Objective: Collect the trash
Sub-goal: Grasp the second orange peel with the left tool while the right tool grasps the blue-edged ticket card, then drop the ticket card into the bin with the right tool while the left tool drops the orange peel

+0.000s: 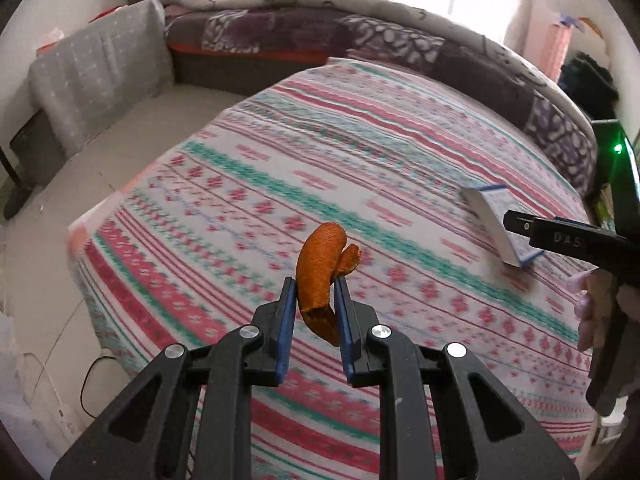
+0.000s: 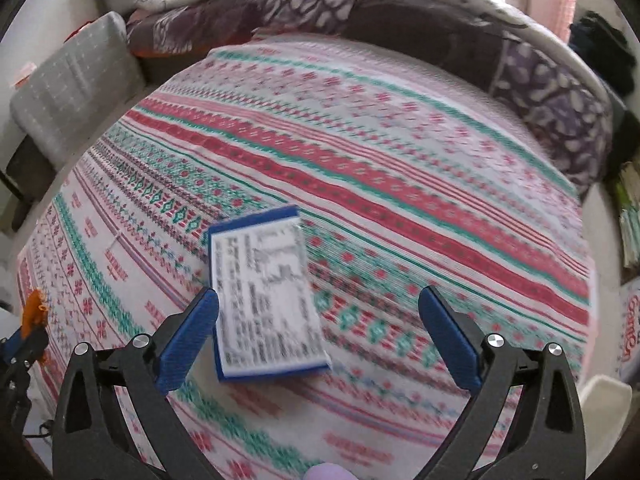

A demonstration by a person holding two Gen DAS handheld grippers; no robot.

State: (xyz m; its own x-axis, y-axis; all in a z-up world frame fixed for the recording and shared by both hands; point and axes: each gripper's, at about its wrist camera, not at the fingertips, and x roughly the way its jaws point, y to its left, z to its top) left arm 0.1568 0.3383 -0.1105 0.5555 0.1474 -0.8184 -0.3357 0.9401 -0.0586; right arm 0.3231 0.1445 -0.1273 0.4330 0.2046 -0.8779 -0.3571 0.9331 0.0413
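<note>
My left gripper (image 1: 315, 292) is shut on a curled orange peel (image 1: 320, 268) and holds it above the striped bed cover (image 1: 248, 184). The peel also shows at the far left of the right wrist view (image 2: 33, 312). A flat blue-and-white box (image 2: 266, 300) lies on the bed cover (image 2: 400, 152). My right gripper (image 2: 318, 322) is open above it, its left finger over the box's left edge, the box between the fingers. In the left wrist view the box (image 1: 498, 220) lies at the right, under the right gripper (image 1: 516, 224).
A rolled purple and grey quilt (image 1: 360, 28) lies along the bed's far side. A grey covered seat (image 1: 100, 76) stands at the left beyond a strip of floor (image 1: 48, 232). A cable (image 1: 92, 376) lies on the floor by the bed corner.
</note>
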